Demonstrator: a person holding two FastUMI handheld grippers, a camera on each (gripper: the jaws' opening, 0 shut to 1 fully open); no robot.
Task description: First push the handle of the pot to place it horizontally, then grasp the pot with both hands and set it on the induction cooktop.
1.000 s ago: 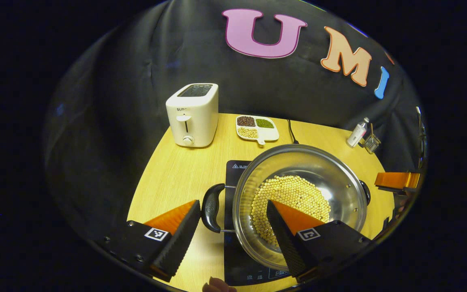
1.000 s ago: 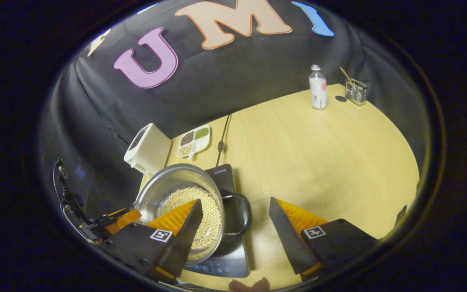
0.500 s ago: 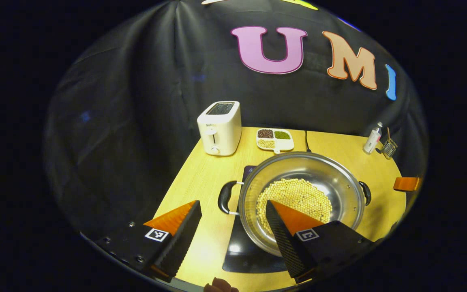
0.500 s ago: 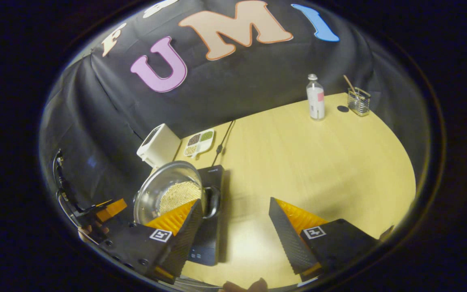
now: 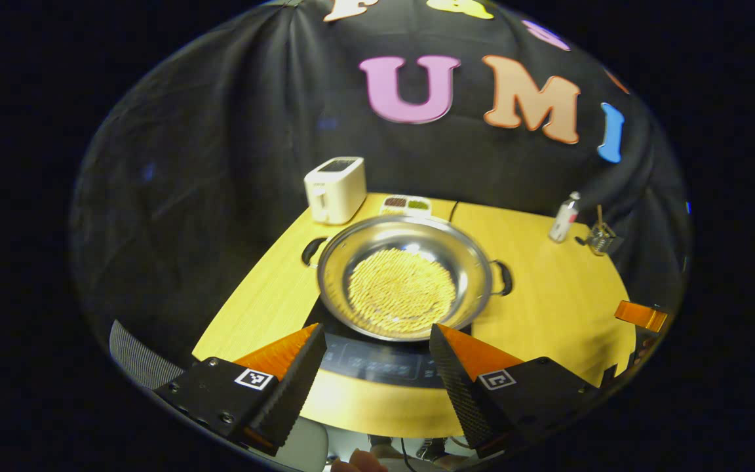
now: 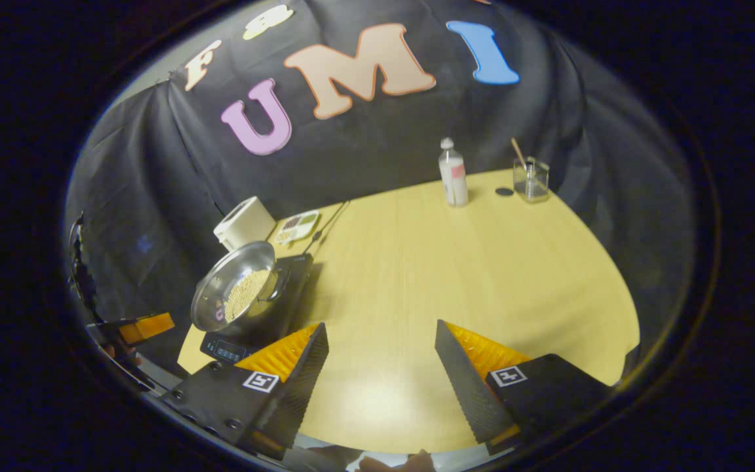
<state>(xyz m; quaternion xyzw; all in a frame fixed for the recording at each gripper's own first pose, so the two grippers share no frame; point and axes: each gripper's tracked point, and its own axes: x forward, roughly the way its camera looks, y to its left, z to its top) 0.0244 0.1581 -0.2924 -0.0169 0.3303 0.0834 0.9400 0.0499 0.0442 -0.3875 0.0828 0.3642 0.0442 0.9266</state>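
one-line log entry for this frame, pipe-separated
stage: pot placed | pot: on induction cooktop, handles level, beans inside | left claw: open, clear of pot | right claw: open, over bare table

The light comes from above and falls on the table (image 6: 482,262), which looks bright and yellow. A soft white shine sits on the table close to the right tool (image 6: 377,367). The pot (image 5: 404,278) has small bright spots on its shiny metal. The cloth wall behind is dark. Everything bends round near the edges. In the left gripper view the pot looks a little blurry, and its beans smear together.
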